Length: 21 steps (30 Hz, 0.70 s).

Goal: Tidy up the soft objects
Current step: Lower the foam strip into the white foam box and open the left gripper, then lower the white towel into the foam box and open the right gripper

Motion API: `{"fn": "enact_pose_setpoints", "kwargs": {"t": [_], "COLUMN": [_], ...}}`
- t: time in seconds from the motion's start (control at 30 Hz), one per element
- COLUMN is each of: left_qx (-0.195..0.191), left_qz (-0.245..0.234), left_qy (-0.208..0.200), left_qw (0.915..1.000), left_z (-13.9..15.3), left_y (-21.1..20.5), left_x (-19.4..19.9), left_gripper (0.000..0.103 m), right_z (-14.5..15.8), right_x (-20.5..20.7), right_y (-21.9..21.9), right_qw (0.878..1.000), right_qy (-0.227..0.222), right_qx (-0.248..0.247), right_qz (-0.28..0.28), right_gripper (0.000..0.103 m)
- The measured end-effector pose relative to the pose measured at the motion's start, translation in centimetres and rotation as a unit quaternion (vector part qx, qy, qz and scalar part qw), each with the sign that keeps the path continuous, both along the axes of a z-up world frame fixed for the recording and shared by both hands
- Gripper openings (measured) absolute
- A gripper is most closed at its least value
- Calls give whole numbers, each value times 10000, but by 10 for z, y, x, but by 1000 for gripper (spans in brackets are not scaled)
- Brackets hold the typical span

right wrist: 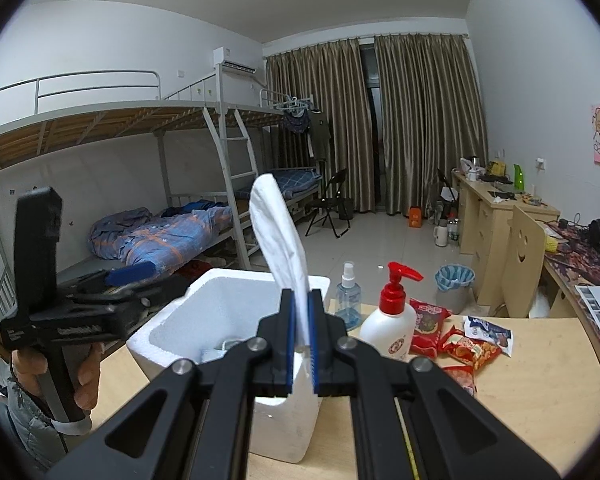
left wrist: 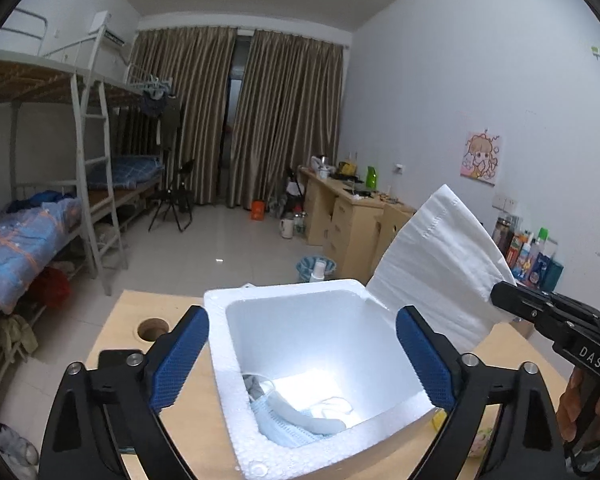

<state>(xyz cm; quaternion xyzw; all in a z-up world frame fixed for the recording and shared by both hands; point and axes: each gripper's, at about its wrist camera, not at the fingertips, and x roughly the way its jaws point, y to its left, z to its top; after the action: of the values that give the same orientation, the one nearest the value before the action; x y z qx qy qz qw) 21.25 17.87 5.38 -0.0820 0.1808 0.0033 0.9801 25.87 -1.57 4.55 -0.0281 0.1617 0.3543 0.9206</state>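
Standing wide apart, the left gripper [left wrist: 302, 354] jaws straddle the white foam box [left wrist: 296, 300] on the tabletop [left wrist: 188, 420], nothing between the pads. Blue face masks [left wrist: 284, 426] lie inside at the box's 7 o'clock corner. The right gripper [right wrist: 300, 336], jaws clamped, holds a white folded tissue [right wrist: 278, 236] upright above the box's 2 o'clock corner.

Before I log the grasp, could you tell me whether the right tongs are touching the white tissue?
Touching. The right wrist view shows the right tongs shut, both blue pads pressed on the white tissue, which stands up between them above the foam box.
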Motion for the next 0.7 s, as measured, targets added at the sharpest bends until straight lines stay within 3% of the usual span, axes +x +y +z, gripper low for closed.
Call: {"fn": "enact_pose_setpoints", "kwargs": {"t": [0.7], "left_qx": [147], "left_qz": [453], "left_qy": [-61], "left_qw": [9988], "left_z": [4], "left_y": [19], "left_x": [-33], "left_gripper": [101], "right_z": [8], "right_x": [-7], "right_y": [15], "right_qw": [9997], "right_qy": [-109], "right_qx": [15], "right_qz": [205], "right_gripper": [9]}}
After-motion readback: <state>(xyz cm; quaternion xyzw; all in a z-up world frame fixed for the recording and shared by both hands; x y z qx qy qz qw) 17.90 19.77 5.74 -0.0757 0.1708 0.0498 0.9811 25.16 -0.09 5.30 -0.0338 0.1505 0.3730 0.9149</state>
